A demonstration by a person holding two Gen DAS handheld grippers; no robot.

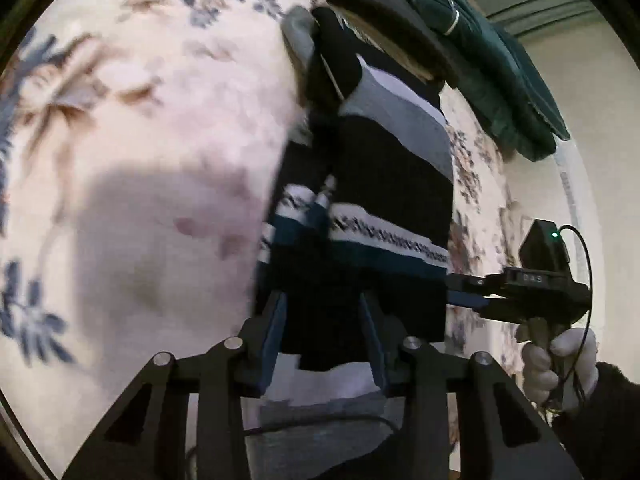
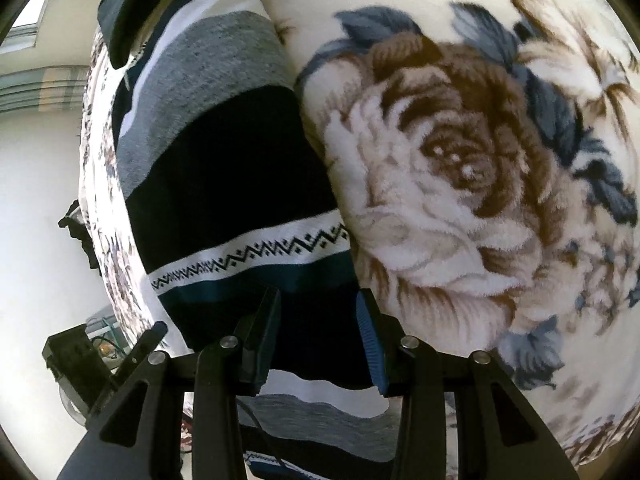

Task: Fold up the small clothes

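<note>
fleecy cream blanket (image 2: 460,184), printed with brown roses and blue leaves, covers the bed under your work and fills most of both views. on it lies the striped garment (image 2: 224,184), black with grey, white and teal bands and a zigzag trim, stretched out lengthwise and running away from you; in the left wrist view one long edge looks doubled over on itself, though blur makes that hard to be sure of. beyond its far end sits a dark green garment (image 1: 500,80), which seems to be waiting or already set aside. your left tongs (image 1: 324,332) straddle the near hem, part spread; whether the pads bite the cloth you cannot tell. your right tongs (image 2: 318,332) stand the same way over the same hem, grip unclear, and from the left view they reach in from the side, your gloved hand (image 1: 560,364) on the handle. i judge the fold barely begun: the length is yet to be brought over.
</note>
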